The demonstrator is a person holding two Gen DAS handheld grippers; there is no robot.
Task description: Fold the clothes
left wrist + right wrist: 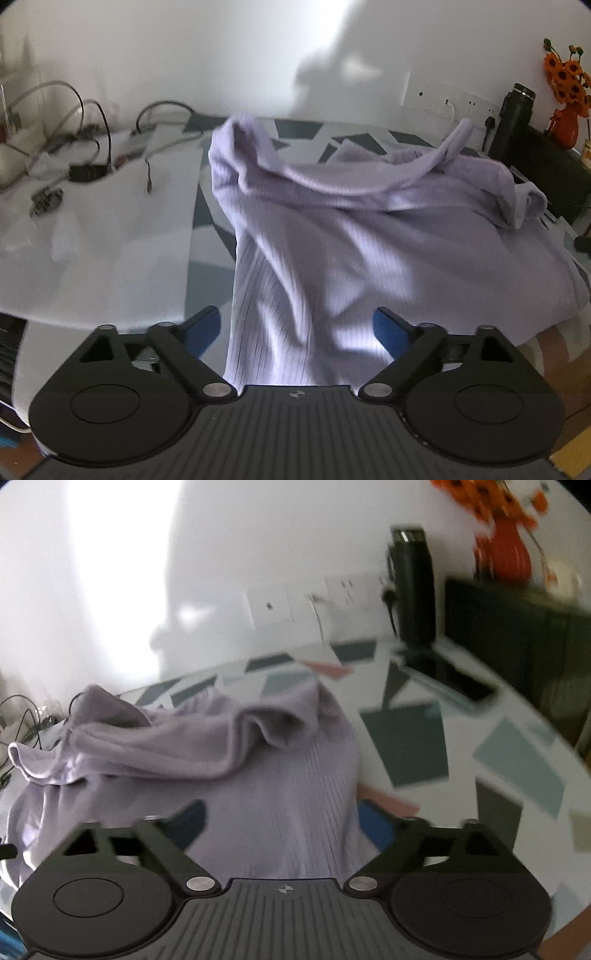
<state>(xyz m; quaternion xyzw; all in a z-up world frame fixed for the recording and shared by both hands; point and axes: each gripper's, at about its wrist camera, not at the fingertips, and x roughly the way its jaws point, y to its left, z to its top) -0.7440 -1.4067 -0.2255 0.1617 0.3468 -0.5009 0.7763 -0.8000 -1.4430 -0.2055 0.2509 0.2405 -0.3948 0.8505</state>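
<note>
One white wall [221, 55] fills the upper half of both views, with one row of white sockets [443, 96] at the upper right of the left-wrist view. Below it spreads one table covered in a white cloth printed with grey, teal and pink angular patches [424, 738]. At the centre of both views lies one pale lilac ribbed knit garment [351, 251], half folded: its upper edge is turned over into a loose, rumpled roll across the middle of the frame, and its lower part runs down to the bottom centre between the claw's fingers. One sheet of white paper or fabric [110, 240] covers the left of the left-wrist view, with a tangle of dark and grey cables [92, 147] at its upper edge; I cannot count them. At the upper right stands one black cylindrical flask [515, 122], then one orange vase with orange flowers [565, 125].

Two claws show, one per view. The left gripper [297, 328] stands wide, its two blue-padded fingers [207, 328] either side of the garment, not pinching it. The right gripper [284, 823] is equally wide, holding nothing.
</note>
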